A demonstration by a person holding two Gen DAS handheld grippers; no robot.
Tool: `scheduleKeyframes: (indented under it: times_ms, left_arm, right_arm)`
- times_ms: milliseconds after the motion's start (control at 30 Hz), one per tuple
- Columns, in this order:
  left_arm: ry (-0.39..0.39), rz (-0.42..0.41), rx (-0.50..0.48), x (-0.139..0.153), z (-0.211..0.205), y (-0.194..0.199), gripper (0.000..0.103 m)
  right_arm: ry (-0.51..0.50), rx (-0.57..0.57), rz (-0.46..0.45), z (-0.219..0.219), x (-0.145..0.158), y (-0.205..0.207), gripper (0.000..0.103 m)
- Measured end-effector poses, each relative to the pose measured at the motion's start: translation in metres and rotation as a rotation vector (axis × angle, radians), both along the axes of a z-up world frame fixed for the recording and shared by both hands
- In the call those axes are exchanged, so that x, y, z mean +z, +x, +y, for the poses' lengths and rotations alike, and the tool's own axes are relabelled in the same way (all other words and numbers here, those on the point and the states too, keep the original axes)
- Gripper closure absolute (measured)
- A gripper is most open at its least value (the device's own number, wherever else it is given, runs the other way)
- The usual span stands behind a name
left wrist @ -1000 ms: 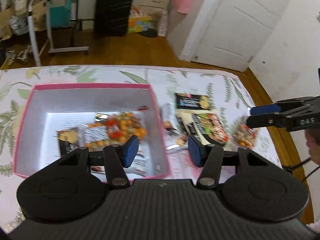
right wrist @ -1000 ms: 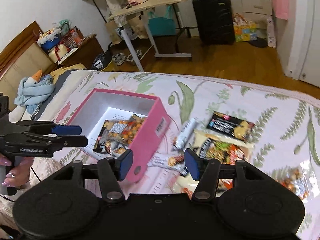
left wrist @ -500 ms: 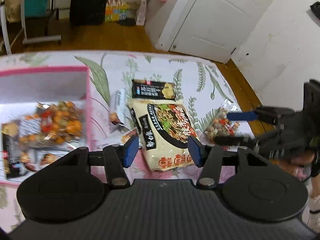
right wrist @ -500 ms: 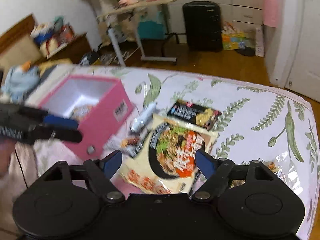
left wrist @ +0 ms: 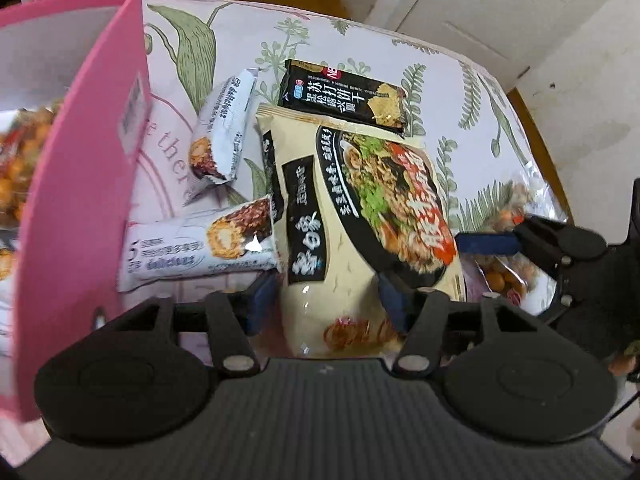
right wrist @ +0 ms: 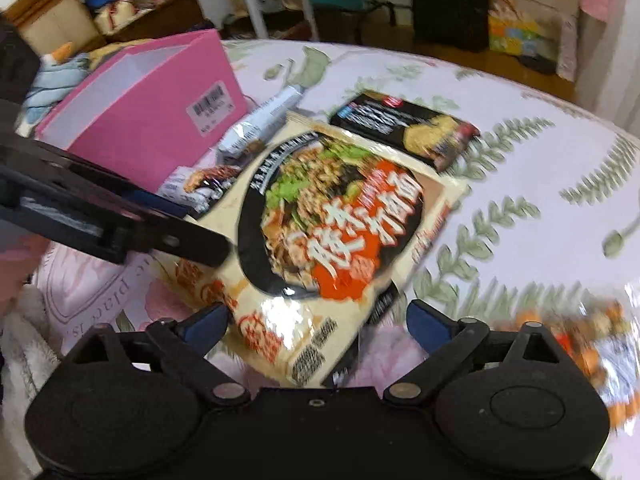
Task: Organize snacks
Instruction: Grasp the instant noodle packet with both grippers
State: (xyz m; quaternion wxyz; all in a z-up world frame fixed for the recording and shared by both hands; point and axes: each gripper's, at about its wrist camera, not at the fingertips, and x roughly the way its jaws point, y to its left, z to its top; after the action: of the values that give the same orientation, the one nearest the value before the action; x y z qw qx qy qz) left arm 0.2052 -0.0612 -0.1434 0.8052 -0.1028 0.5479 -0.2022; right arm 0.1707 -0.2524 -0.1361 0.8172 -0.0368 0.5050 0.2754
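Observation:
A large cream noodle pack (left wrist: 360, 208) (right wrist: 332, 216) lies flat on the floral sheet. My left gripper (left wrist: 328, 300) hangs low over its near end, jaws opening, with the pack's end between the fingers and no pad pressing it. My right gripper (right wrist: 318, 326) straddles the same pack from the other side, jaws opening wide, pads apart from it. The left gripper (right wrist: 192, 224) also shows at the left of the right wrist view. A pink box (left wrist: 80, 200) (right wrist: 160, 120) with snacks inside stands on the left.
A black cracker pack (left wrist: 344, 96) lies beyond the noodles. Two white snack bars (left wrist: 224, 128) (left wrist: 200, 248) lie beside the box. A clear bag of mixed nuts (right wrist: 580, 332) sits to the right near the bed edge. Wooden floor, a door and a black suitcase (right wrist: 448, 0) lie beyond.
Both grippers dropped from above the box down to the noodle pack, which now fills both views. The right jaws spread much wider; the left jaws widened a little.

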Motion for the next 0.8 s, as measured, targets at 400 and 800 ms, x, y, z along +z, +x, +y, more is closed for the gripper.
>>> scheduleKeyframes:
  times_ms: [400, 800]
  left_arm:
    - [-0.002, -0.019, -0.048, 0.000, -0.012, -0.008, 0.048]
    - [0.022, -0.008, -0.097, 0.038, -0.011, -0.040, 0.048]
  right_arm:
    - [0.064, -0.054, -0.026, 0.017, 0.002, -0.012, 0.000]
    - [0.033, -0.114, -0.046, 0.028, 0.037, -0.047, 0.000]
